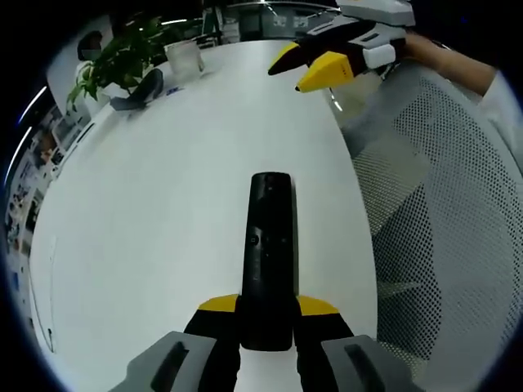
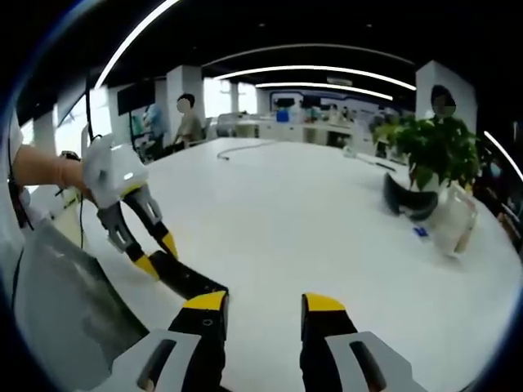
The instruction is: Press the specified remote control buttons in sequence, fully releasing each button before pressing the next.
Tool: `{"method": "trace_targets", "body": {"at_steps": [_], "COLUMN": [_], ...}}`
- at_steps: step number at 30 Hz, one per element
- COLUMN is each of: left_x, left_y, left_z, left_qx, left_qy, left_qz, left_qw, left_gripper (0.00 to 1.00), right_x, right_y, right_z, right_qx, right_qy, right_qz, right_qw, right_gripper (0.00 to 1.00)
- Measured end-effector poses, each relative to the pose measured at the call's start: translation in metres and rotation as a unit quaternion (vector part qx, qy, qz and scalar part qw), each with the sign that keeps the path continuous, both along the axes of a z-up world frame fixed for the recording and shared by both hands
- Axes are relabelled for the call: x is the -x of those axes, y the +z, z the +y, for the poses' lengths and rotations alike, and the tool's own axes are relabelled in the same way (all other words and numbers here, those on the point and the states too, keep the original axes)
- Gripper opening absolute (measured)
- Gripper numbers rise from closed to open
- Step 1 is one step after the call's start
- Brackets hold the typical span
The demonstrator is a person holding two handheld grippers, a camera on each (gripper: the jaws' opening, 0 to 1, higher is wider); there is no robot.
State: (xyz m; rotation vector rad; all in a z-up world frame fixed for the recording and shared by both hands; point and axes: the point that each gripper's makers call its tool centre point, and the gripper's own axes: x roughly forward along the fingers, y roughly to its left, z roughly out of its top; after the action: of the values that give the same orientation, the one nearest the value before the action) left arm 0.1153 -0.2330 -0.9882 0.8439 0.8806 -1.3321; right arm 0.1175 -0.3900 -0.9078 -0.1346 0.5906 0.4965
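A long black remote control (image 1: 268, 245) lies lengthwise along the left gripper view, its near end clamped between the yellow-tipped jaws of my left gripper (image 1: 268, 309), which is shut on it above the white table (image 1: 163, 204). My right gripper (image 1: 304, 70) hovers at the far table edge, jaws apart and holding nothing, well beyond the remote's far end. In the right gripper view, my right gripper (image 2: 263, 304) stands open at the bottom. To its left, the left gripper (image 2: 159, 255) holds the remote (image 2: 192, 282), with a hand (image 2: 41, 171) behind it.
A potted plant (image 1: 122, 59), a clear cup (image 1: 184, 57) and a dark curved object (image 1: 139, 91) stand at the table's far left. The same plant (image 2: 433, 151) and cup (image 2: 453, 224) sit on the right. A white mesh chair (image 1: 441, 212) borders the table. People stand far back.
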Motion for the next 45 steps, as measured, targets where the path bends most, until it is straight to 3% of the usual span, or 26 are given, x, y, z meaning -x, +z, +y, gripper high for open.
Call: {"method": "trace_targets", "body": {"at_steps": [17, 25, 31, 39, 45], "left_x": [0.015, 0.015, 0.015, 0.015, 0.016], "left_y": [0.0, 0.0, 0.0, 0.0, 0.001], "left_z": [0.0, 0.0, 0.0, 0.001, 0.0], "left_qx": [0.009, 0.008, 0.014, 0.025, 0.028], "left_qy": [0.004, 0.009, 0.011, 0.01, 0.012], "left_qz": [0.0, 0.001, 0.005, 0.004, 0.002], "left_qw": [1.0, 0.9999, 0.9998, 0.9996, 0.9995], "left_gripper": [0.24, 0.24, 0.24, 0.24, 0.24], "right_x": [0.006, 0.013, 0.014, 0.022, 0.018], "right_y": [-0.005, -0.013, -0.012, -0.012, -0.011], "right_z": [0.01, 0.017, 0.018, 0.033, 0.042], "right_qx": [-0.007, -0.004, -0.033, -0.002, 0.018], "right_qy": [0.023, 0.046, 0.04, 0.102, 0.14], "right_qz": [0.018, 0.044, 0.057, 0.073, 0.074], "right_qw": [0.9995, 0.9979, 0.997, 0.992, 0.9872], "right_gripper": [0.31, 0.28, 0.26, 0.08, 0.04]}}
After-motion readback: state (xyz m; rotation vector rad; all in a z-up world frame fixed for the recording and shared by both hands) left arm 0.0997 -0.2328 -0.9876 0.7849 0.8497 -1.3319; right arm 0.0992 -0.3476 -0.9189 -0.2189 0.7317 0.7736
